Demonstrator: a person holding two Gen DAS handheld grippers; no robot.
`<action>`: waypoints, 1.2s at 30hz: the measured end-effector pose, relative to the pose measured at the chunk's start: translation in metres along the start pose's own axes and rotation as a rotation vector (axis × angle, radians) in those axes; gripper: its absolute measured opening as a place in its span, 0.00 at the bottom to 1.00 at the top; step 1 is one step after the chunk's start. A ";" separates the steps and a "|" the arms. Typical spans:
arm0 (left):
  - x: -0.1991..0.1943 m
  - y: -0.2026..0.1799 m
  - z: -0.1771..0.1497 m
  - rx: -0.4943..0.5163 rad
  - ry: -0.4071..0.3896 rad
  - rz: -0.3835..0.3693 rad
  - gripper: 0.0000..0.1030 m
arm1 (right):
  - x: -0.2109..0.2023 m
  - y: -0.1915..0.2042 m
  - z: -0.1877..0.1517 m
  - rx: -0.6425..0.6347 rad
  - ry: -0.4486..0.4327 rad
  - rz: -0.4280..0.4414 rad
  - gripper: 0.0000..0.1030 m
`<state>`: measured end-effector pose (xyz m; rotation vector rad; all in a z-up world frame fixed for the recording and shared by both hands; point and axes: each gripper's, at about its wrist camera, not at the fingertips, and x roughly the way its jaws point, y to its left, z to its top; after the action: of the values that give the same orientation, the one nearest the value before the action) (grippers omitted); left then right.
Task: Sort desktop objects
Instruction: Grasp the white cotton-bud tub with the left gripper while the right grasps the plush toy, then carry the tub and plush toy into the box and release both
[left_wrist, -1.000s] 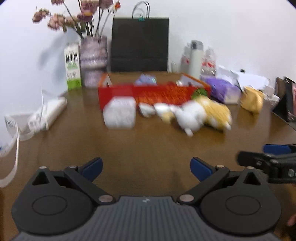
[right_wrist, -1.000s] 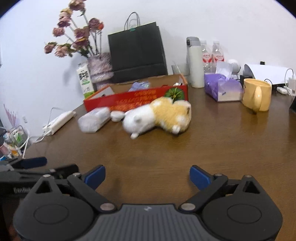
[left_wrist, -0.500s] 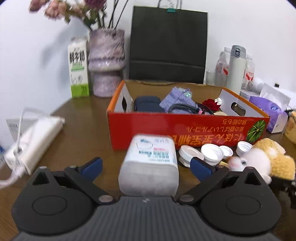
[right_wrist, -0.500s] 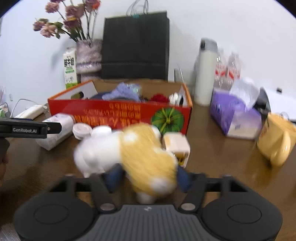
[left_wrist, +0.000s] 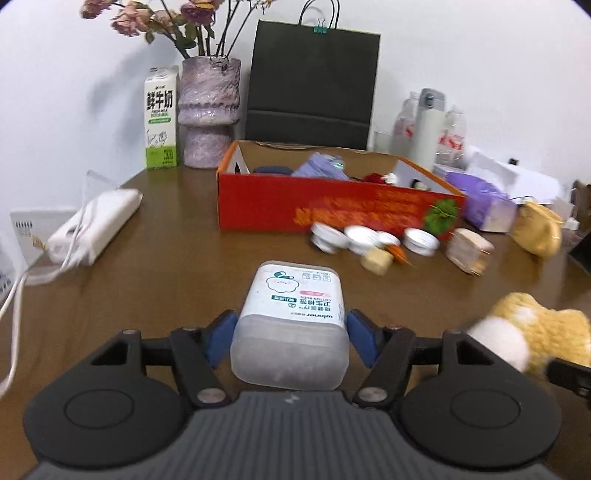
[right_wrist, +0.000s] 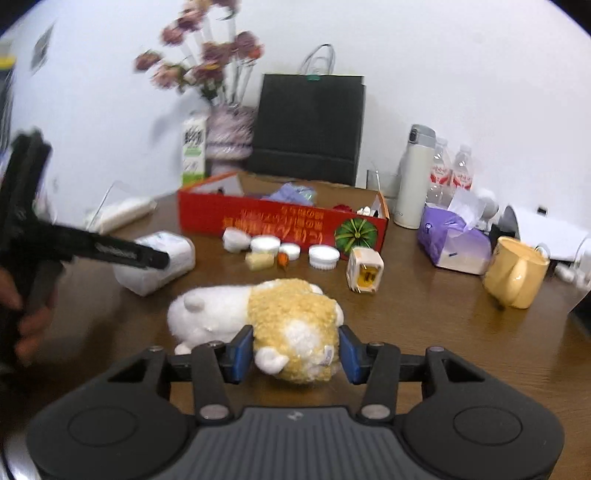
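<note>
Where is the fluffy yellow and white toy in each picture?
Left wrist view: the plush toy is at the lower right edge, partly cut off, blurred.
Right wrist view: the plush toy lies in the lower middle, its yellow end between the blue fingers of the right gripper.
Shared landmark: the red box stands behind the toy in both views.

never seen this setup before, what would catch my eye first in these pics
Probably the yellow-and-white plush toy lying on the brown table, squeezed between the blue fingers of the right gripper. Next, the white cotton-bud box up close in the left gripper, whose jaws are closing on its sides. Behind both sits a bright red cardboard box full of odds and ends, with small white lids strewn before it.
</note>
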<state>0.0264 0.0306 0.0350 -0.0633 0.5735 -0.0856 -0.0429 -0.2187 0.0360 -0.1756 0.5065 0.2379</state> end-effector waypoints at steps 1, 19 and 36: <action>-0.011 -0.002 -0.007 0.003 -0.008 -0.007 0.66 | -0.005 0.000 -0.004 0.013 0.013 -0.006 0.45; -0.045 -0.023 -0.036 0.088 -0.021 -0.049 0.86 | 0.059 -0.013 0.042 0.210 0.128 0.004 0.40; -0.052 -0.021 -0.043 0.050 0.053 -0.061 0.80 | 0.027 -0.011 0.019 0.264 0.192 0.111 0.64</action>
<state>-0.0423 0.0138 0.0286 -0.0300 0.6225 -0.1615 -0.0085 -0.2204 0.0400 0.0884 0.7334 0.2610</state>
